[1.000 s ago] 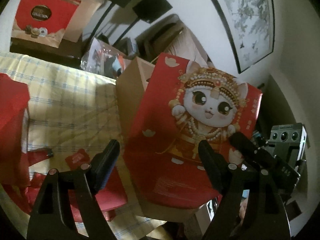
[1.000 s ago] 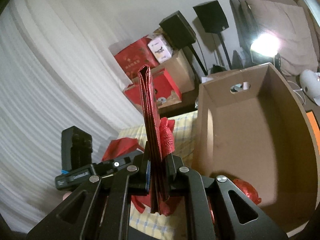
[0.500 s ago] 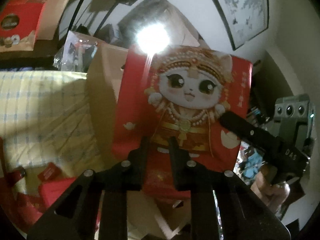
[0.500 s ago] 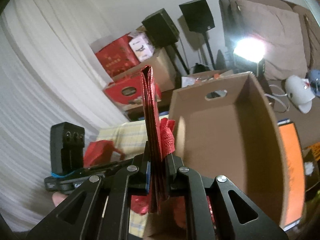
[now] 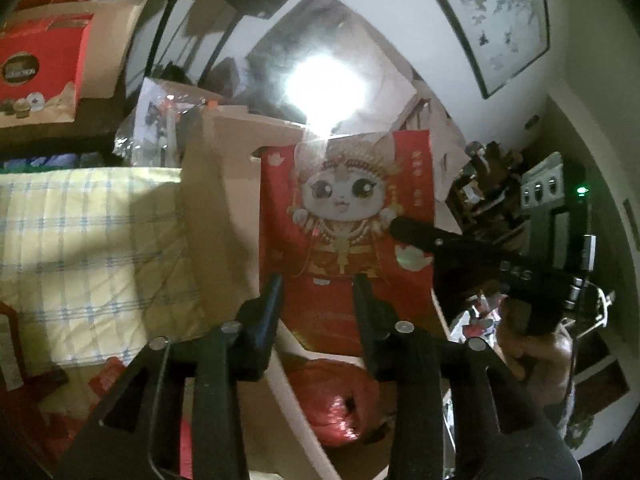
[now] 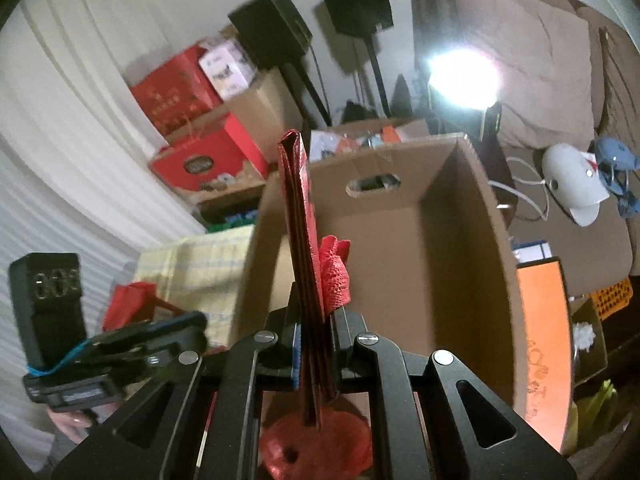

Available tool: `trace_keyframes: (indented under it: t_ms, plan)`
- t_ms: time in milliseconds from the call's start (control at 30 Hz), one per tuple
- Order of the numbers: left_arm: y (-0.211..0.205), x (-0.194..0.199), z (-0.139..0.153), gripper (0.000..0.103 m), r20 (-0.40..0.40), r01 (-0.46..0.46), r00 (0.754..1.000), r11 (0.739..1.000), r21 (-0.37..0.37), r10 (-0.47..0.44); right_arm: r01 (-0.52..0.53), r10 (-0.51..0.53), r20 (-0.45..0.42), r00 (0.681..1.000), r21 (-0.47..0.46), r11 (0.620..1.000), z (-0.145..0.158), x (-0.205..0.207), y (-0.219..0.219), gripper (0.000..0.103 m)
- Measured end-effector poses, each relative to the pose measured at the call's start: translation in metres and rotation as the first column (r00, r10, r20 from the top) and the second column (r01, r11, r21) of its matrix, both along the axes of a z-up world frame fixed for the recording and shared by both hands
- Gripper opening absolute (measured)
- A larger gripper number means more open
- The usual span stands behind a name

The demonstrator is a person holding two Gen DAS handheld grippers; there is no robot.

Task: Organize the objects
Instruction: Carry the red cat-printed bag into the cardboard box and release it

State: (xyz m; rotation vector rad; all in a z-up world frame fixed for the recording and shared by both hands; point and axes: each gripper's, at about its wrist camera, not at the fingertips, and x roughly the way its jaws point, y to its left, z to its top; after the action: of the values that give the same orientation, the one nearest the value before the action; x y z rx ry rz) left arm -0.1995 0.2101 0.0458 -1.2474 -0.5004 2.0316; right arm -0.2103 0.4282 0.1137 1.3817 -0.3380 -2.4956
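A flat red paper bag with a cartoon cat point(image 5: 344, 224) hangs upright over the open cardboard box point(image 5: 216, 200). My right gripper point(image 6: 314, 320) is shut on the bag's edge point(image 6: 300, 216), together with a red mesh piece point(image 6: 334, 276); it shows from the side in the left wrist view point(image 5: 404, 230). My left gripper point(image 5: 318, 296) is open in front of the bag's lower part, its fingers apart and holding nothing. A crumpled shiny red object point(image 5: 340, 400) lies at the bottom of the box point(image 6: 460, 248), also in the right wrist view point(image 6: 316, 448).
The box stands beside a bed with a yellow checked cover point(image 5: 80, 248). Red items point(image 6: 128, 304) lie on the cover. Red gift boxes point(image 6: 200, 160) and black speakers point(image 6: 272, 28) stand behind. A bright lamp point(image 6: 460, 76) glares. An orange panel point(image 6: 544, 340) sits right of the box.
My left gripper closed about half a second ago and has opened again. The right gripper has carried the cat bag over the box, so it hangs lower and more upright.
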Motion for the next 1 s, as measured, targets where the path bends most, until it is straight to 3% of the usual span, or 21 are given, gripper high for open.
trace_keyframes:
  t_ms: [200, 367, 467, 600, 667, 700, 833, 900, 1000]
  plan:
    - [-0.021, 0.002, -0.002, 0.056, -0.035, -0.031, 0.999, 0.998, -0.063, 0.029, -0.015, 0.017, 0.059, 0.998, -0.028, 0.999, -0.032, -0.021, -0.003, 0.009]
    - [-0.031, 0.005, -0.002, 0.058, -0.048, -0.031, 0.998, 0.995, -0.095, 0.027, -0.029, 0.036, 0.097, 0.995, -0.07, 0.997, -0.05, -0.034, -0.005, 0.01]
    - [-0.034, 0.007, -0.003, 0.059, -0.047, -0.033, 0.999, 0.994, -0.101, 0.028, -0.029, 0.033, 0.088, 0.996, -0.048, 0.998, -0.051, -0.039, -0.006, 0.013]
    - [-0.035, 0.007, -0.004, 0.064, -0.055, -0.037, 0.998, 0.992, -0.122, 0.031, -0.019, 0.014, 0.084, 0.996, 0.063, 0.998, -0.051, -0.044, -0.01, 0.031]
    - [-0.036, 0.008, -0.003, 0.072, -0.063, -0.042, 0.997, 0.99, -0.132, 0.034, -0.008, -0.001, 0.073, 0.997, 0.124, 0.992, -0.051, -0.044, -0.012, 0.046]
    - [-0.037, 0.01, -0.002, 0.074, -0.073, -0.048, 0.997, 0.989, -0.14, 0.039, -0.001, -0.008, 0.057, 0.998, 0.168, 0.986, -0.049, -0.042, -0.013, 0.047]
    - [-0.044, 0.013, 0.001, 0.081, -0.095, -0.067, 0.994, 0.984, -0.167, 0.052, 0.024, -0.022, -0.01, 1.0, 0.293, 0.956, -0.041, -0.031, -0.017, 0.073]
    - [-0.049, 0.017, 0.004, 0.088, -0.108, -0.082, 0.992, 0.98, -0.181, 0.063, 0.033, -0.019, -0.044, 0.999, 0.335, 0.942, -0.035, -0.024, -0.02, 0.073]
    - [-0.058, 0.02, 0.009, 0.09, -0.128, -0.107, 0.988, 0.974, -0.201, 0.082, 0.034, -0.005, -0.075, 0.997, 0.39, 0.92, -0.029, -0.013, -0.026, 0.079]
